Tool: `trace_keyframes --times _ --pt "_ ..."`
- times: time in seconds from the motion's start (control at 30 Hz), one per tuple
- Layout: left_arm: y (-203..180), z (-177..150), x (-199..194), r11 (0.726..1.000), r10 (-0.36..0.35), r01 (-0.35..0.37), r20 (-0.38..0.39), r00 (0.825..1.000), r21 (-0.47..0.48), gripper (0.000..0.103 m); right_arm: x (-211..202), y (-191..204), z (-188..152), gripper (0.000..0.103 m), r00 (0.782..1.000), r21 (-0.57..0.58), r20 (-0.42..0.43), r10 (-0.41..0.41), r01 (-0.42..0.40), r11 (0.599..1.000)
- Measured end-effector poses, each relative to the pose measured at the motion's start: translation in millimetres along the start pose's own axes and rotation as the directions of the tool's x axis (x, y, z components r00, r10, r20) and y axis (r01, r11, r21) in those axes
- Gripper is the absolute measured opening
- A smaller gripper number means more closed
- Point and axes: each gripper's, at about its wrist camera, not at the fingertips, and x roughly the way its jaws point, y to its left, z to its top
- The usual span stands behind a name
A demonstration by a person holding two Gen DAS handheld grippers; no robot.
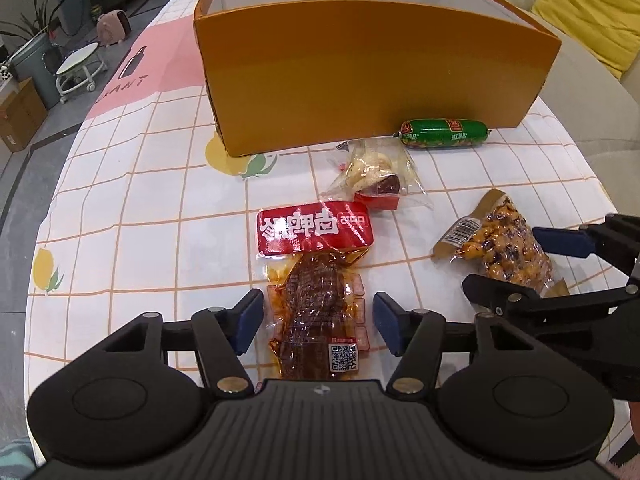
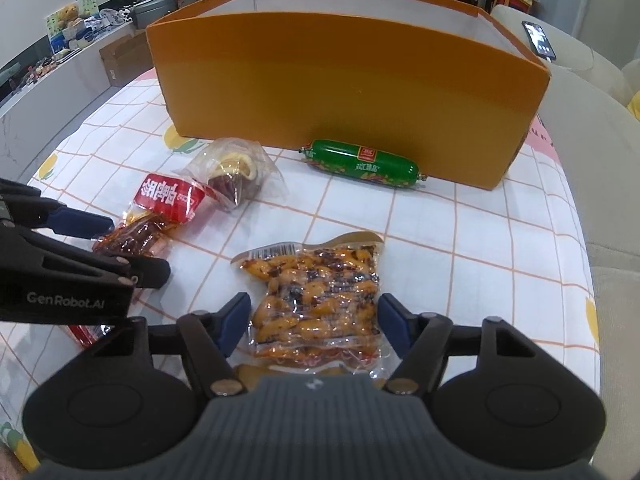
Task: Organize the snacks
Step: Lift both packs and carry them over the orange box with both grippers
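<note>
My left gripper [image 1: 318, 320] is open, its blue pads either side of a red-labelled duck-neck pack [image 1: 316, 280] lying flat on the tablecloth. My right gripper [image 2: 314, 326] is open around a clear pack of spicy peanuts [image 2: 316, 292]; that pack also shows in the left wrist view [image 1: 508, 244]. A green sausage [image 1: 444, 133] lies against the orange box [image 1: 360, 68]. A clear bag with a pale and dark snack [image 1: 376, 170] lies between the box and the red pack. In the right wrist view I see the sausage [image 2: 362, 162], the box [image 2: 340, 88], the clear bag [image 2: 236, 176] and the red pack [image 2: 160, 208].
A white tablecloth with an orange grid [image 1: 140, 208] covers the round table. A phone [image 2: 540, 40] rests on a cream sofa arm behind the box. A yellow cushion [image 1: 592, 8] is at the back right. A stool [image 1: 78, 68] and cardboard box [image 1: 20, 116] stand on the floor left.
</note>
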Motion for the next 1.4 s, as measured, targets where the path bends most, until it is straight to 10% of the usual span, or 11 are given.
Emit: trace_keyframes --times 0.2,0.73,1.4 --pt "6.4 -4.1 -8.1 0.995 -0.07 0.07 -0.005 0.998 -0.073 0.059 -9.8 -20.6 -0.1 0.065 0.997 0.164 -0.016 0.078 -0.075 0.984" --pt "0.3 7.4 -80.7 0.986 -0.121 0.137 0.161 0.98 -0.092 0.059 -69.0 -20.0 11.5 0.065 0.99 0.158 0.11 0.084 -0.101 0.982" --pt "19.2 154.4 -107.8 0.973 -0.201 0.217 0.182 0.963 -0.077 0.059 -110.1 -66.6 142.2 0.065 0.969 0.115 0.211 0.131 -0.157 0.981"
